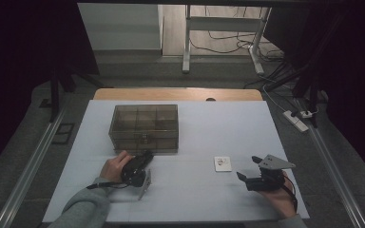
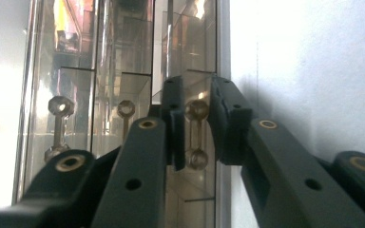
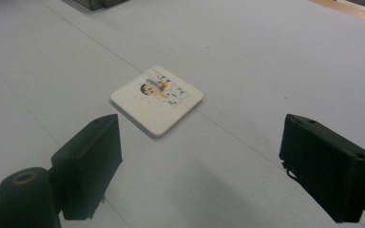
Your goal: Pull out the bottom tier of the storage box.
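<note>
No text, number, brand or label can be read anywhere. The only printed mark is on the small white tile point(image 3: 157, 100), which lies flat on the worktop point(image 3: 275, 61) right of the middle, near the person's side: a coloured cartoon picture of a figure with dark hair, with some blue and orange beside it. In the high view the tile point(image 1: 223, 163) is too small for its print to be made out. If any lettering belongs to that picture, it is too small and blurred to tell. The clear box point(image 1: 144, 127) with compartments, farther off at the left, bears no legible sign.
</note>
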The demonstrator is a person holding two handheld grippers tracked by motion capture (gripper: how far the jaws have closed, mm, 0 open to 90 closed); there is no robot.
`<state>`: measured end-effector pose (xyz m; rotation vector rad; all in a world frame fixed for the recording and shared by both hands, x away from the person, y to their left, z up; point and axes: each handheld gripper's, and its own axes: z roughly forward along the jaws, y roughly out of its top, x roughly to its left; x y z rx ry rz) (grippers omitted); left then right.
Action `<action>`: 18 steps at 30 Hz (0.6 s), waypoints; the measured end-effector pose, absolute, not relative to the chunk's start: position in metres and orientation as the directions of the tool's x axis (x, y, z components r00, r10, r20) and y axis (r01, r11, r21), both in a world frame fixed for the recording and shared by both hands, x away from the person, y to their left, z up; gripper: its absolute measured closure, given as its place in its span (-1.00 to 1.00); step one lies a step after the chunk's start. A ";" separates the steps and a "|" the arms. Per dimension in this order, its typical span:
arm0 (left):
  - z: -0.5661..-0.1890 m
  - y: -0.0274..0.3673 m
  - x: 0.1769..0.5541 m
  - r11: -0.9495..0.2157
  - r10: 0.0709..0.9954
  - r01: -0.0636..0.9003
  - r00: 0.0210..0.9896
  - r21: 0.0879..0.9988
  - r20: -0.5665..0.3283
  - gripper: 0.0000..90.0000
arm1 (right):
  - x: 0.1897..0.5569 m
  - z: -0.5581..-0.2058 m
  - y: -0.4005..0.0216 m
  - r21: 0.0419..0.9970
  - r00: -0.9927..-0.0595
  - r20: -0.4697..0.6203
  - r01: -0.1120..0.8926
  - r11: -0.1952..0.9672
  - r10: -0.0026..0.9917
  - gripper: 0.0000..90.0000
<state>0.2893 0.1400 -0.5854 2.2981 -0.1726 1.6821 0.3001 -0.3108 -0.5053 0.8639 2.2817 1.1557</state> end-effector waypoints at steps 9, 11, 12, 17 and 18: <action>-0.574 0.140 0.285 -0.942 0.164 -0.218 0.366 0.256 0.916 0.34 | 0.300 -0.505 -0.310 0.826 -0.709 -0.104 0.329 0.458 0.697 -0.70; -0.570 0.141 0.285 -0.935 0.199 -0.200 0.387 0.292 0.901 0.29 | 0.299 -0.504 -0.310 0.827 -0.708 -0.105 0.328 0.457 0.698 -0.70; -0.568 0.142 0.284 -0.931 0.214 -0.196 0.393 0.309 0.894 0.27 | 0.299 -0.504 -0.310 0.827 -0.708 -0.105 0.328 0.457 0.699 -0.70; -0.556 0.144 0.281 -0.912 0.280 -0.169 0.411 0.374 0.868 0.22 | 0.300 -0.504 -0.311 0.829 -0.706 -0.103 0.328 0.453 0.701 -0.70; -0.553 0.145 0.279 -0.908 0.291 -0.165 0.413 0.385 0.863 0.22 | 0.300 -0.504 -0.310 0.828 -0.705 -0.105 0.328 0.454 0.701 -0.70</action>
